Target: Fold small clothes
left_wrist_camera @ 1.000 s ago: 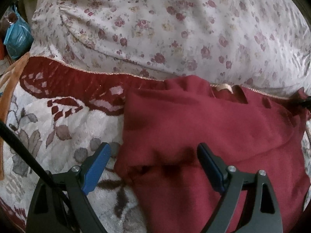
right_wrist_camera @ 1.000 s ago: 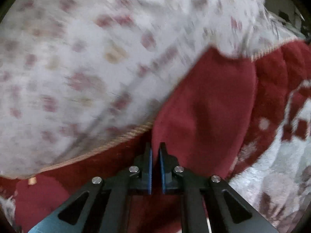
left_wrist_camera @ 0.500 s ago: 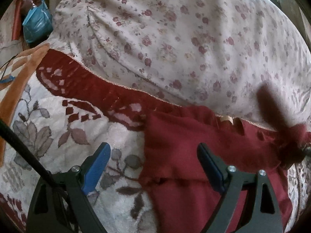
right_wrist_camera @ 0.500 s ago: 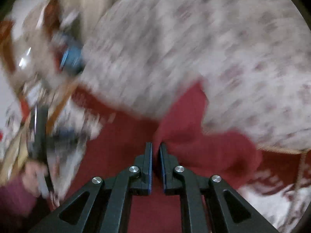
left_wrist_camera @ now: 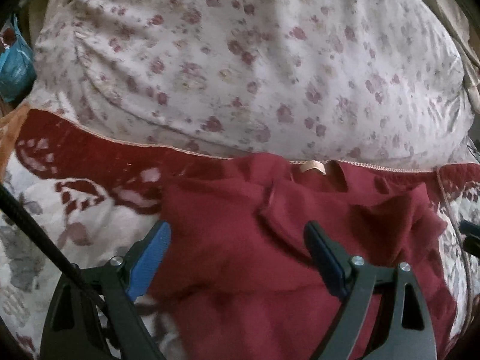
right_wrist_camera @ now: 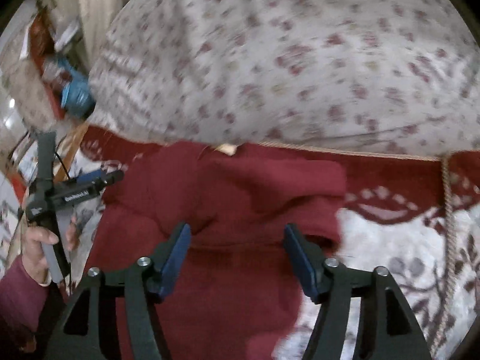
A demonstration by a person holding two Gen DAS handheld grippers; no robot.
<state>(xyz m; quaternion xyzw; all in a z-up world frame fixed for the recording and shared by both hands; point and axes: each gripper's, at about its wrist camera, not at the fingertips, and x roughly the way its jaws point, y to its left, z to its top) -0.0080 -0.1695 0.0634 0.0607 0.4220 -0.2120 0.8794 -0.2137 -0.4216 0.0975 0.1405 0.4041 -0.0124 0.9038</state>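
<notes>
Left wrist view is showing your left claw (left_wrist_camera: 237,240) standing wide apart, blue pads (left_wrist_camera: 148,258) spread and gripping nothing; the dark red garment (left_wrist_camera: 270,240) is lying below and between the two fingers, and whether the pads are brushing the cloth you cannot tell from here. That garment is resting on the fleece blanket (left_wrist_camera: 75,210), a white one patterned with grey leaves and a deep red border, and its collar with a pale label (left_wrist_camera: 313,166) is lying up against the big floral quilt (left_wrist_camera: 240,60) bulging behind it. A fold of red fabric is lying doubled over the right half of the garment. A blue bag (left_wrist_camera: 15,66) is sitting at the far left edge. Right wrist view, somewhat blurred, is showing your right claw (right_wrist_camera: 237,249) with its jaws having just been opening; they are now standing well apart with the dark red garment (right_wrist_camera: 228,198) lying beneath the gap, the pads (right_wrist_camera: 177,255) not pressing on it, so nothing is being held. In the same view your left hand (right_wrist_camera: 39,240), in a dark red sleeve, is gripping the handle of the left claw (right_wrist_camera: 102,180) at the garment's left edge. A braided cord (right_wrist_camera: 448,210) is running down across the blanket (right_wrist_camera: 390,240) on the right.
</notes>
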